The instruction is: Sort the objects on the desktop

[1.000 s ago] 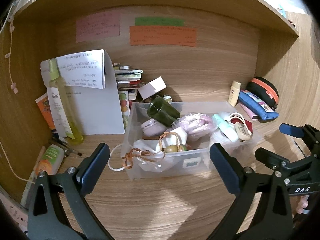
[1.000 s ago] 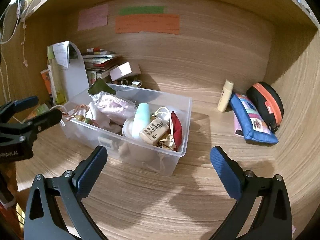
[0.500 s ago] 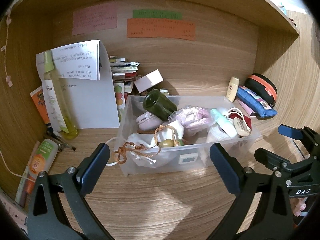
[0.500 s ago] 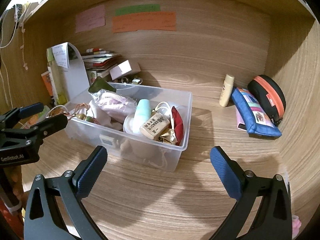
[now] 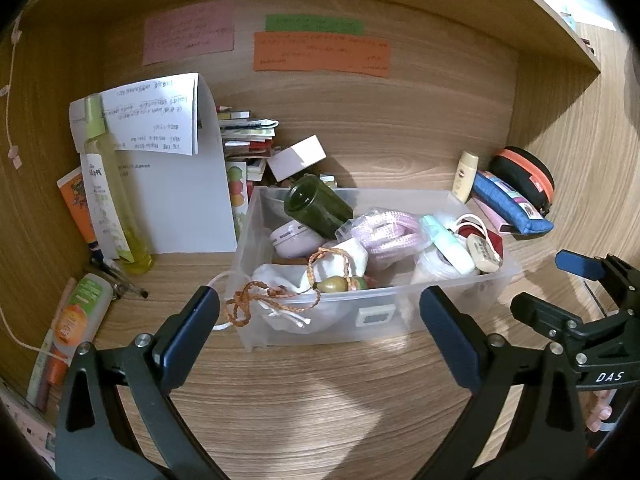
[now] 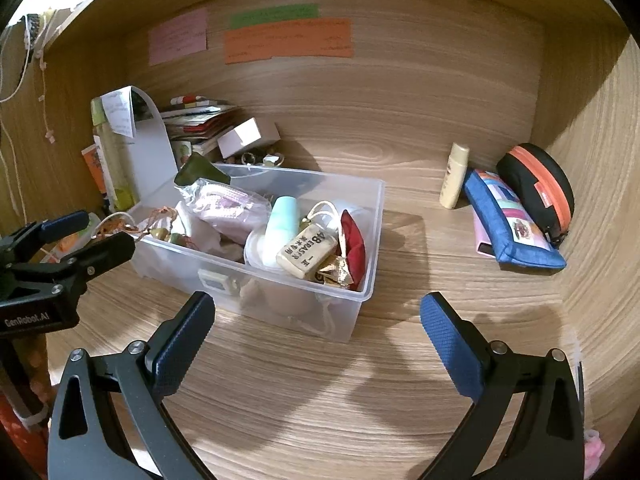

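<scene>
Clear plastic bin (image 5: pixel 496 278) crammed with small objects sits mid-desk, both grippers empty.
The left gripper (image 5: pixel 319 316) and right gripper (image 6: pixel 318 320) hover near it, jaws spread wide; a blue pouch (image 6: pixel 510 222) lies far right.

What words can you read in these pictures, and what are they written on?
"DAS" on the right gripper.
"GenRobot.AI" on the left gripper.
"AB ERASER", with small characters I cannot read, on the eraser in the clear box.
Handwriting on the pink note, green note, orange note and folded white paper: too small to read.
Labels on the spray bottle and small cream tube: blurred.
</scene>
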Motion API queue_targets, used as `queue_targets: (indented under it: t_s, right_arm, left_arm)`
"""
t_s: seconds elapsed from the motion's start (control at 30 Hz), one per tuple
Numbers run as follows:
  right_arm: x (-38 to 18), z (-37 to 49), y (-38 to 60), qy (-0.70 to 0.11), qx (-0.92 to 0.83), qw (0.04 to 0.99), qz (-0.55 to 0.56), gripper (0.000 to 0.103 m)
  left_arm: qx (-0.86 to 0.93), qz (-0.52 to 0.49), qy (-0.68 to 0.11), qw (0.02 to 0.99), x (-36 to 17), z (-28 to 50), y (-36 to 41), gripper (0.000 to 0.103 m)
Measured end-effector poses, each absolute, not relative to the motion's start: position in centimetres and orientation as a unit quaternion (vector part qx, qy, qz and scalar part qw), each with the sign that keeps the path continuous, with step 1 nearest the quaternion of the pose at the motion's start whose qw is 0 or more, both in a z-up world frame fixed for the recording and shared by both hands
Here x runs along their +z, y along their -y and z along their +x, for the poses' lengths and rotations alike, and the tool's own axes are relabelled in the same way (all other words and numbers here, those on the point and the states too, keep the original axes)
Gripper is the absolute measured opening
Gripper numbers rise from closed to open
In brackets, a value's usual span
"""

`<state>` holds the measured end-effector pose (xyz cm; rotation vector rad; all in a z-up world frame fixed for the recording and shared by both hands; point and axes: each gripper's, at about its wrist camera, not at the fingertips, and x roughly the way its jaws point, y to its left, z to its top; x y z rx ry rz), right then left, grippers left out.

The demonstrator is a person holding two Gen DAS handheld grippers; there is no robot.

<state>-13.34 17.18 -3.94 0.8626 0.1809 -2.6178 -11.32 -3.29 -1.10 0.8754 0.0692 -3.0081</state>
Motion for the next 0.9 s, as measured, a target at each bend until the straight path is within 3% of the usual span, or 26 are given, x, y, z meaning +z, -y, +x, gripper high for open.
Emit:
queue_targets:
  t_s: [0.9]
  right_arm:
    - [-4.18,-13.55,-17.65,-0.040,-0.927,0.198,0.317,0.103]
  left_arm:
    - [-0.965,0.262,-0.020,-0.011,-0.25,-10.74,2.62,0.101]
